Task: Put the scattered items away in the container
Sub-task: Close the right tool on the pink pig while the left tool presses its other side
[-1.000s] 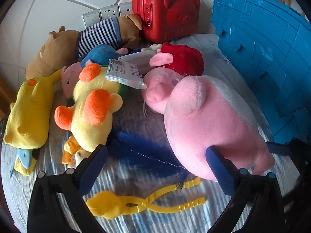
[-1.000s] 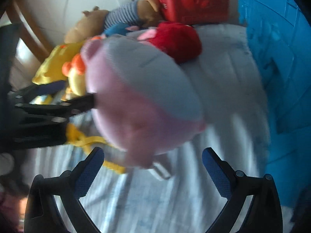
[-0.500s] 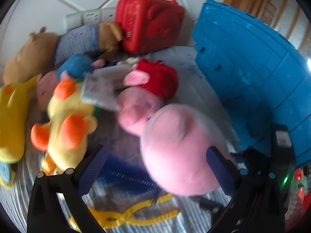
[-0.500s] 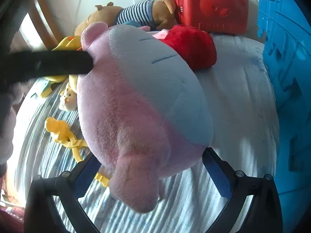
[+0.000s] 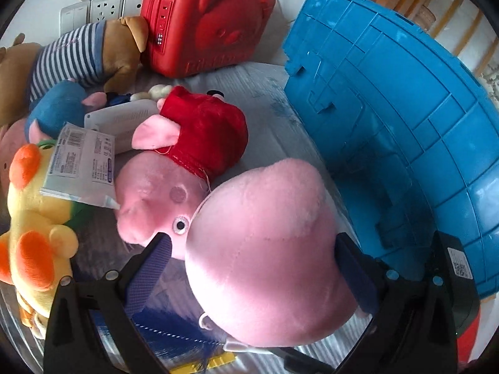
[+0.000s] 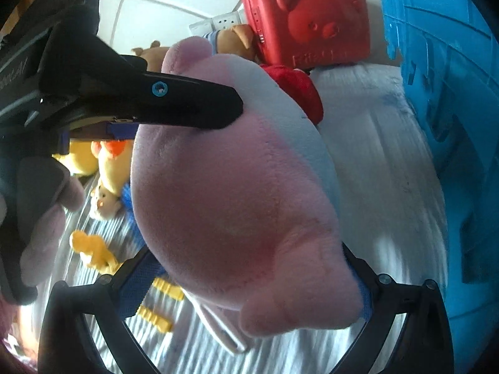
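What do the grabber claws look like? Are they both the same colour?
Yes, both match. The left gripper and the right gripper each have two black plastic fingers spreading into a V, with small silver screws and blue textured pads on the inner faces. Seen from the right wrist camera, the left gripper's finger carries a small round blue mark. No cables or sleeves are visible.

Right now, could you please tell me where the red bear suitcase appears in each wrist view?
Left wrist view: the red bear suitcase sits top centre, against the wall, right of the striped-shirt plush dog.
Right wrist view: upper right of centre, behind the big pink plush.
Shared landmark: the blue crate at the right edge.
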A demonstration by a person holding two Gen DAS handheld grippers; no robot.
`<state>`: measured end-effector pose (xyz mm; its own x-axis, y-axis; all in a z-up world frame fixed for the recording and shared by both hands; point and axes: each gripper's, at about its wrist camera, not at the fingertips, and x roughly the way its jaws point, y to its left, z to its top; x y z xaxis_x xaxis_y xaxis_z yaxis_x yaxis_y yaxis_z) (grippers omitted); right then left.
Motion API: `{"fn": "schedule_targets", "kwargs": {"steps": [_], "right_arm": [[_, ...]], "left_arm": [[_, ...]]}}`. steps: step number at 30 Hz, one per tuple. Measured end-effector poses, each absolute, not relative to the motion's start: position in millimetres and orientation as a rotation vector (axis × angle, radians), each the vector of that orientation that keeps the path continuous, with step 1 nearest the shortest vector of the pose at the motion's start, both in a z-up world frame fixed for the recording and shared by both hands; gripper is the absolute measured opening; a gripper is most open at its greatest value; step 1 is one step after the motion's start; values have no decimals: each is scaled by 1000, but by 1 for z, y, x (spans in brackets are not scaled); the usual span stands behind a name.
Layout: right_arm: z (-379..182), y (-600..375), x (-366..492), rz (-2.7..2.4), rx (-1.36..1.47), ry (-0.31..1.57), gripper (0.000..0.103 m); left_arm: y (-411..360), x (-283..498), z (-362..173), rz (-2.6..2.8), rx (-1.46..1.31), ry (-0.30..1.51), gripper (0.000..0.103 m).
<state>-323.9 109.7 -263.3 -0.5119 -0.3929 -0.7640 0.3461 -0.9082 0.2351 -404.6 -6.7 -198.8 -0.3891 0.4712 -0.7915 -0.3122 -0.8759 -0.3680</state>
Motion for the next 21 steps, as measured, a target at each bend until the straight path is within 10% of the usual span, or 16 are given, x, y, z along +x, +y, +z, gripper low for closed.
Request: {"fn": "schedule_targets", "kwargs": {"steps": [21], "right_arm": [[-231,120,-277,-2410,1267,-69,94]], "left_arm": [[-63,-336,-200,2595,-1394,263,103]]}}
